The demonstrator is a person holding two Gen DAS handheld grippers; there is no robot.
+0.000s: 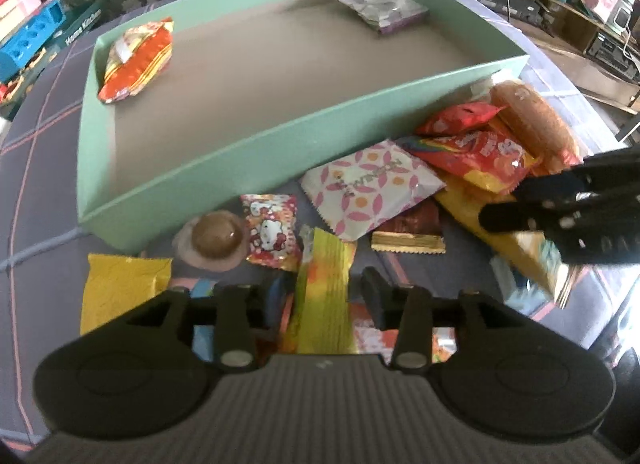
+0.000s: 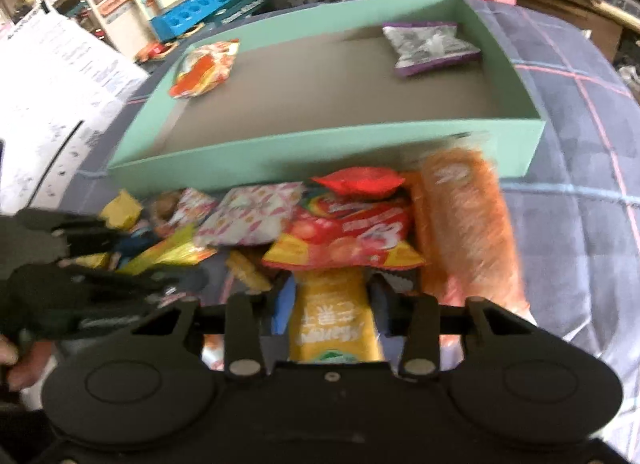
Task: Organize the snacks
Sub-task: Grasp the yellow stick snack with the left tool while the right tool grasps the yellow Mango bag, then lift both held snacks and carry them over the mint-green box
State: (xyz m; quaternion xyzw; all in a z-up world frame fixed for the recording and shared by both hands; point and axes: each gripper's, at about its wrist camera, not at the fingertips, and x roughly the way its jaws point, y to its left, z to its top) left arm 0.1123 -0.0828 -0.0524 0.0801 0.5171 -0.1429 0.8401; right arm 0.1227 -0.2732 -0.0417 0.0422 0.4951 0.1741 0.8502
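**Two grippers close on snack pile beside half-empty box**

The left hand-held gripper (image 1: 316, 292) straddles a yellow-green bar (image 1: 325, 292) lying in the snack pile on a plaid cloth (image 1: 40, 168); its fingers are a bar's width apart, and whether they press the wrapper cannot be told. The bar's long axis runs straight ahead, along the fingers and toward the green box (image 1: 224, 152). The right hand-held gripper (image 2: 331, 304) likewise brackets a yellow packet (image 2: 334, 324), also lengthwise between its fingers, contact unclear. The box sits just beyond the pile, holding only an orange packet (image 1: 136, 60) in one far corner and a purple packet (image 1: 380, 10) in the other. Each snack appears to need only a lift and a forward carry over the near wall; the left bar lies nearer the box.
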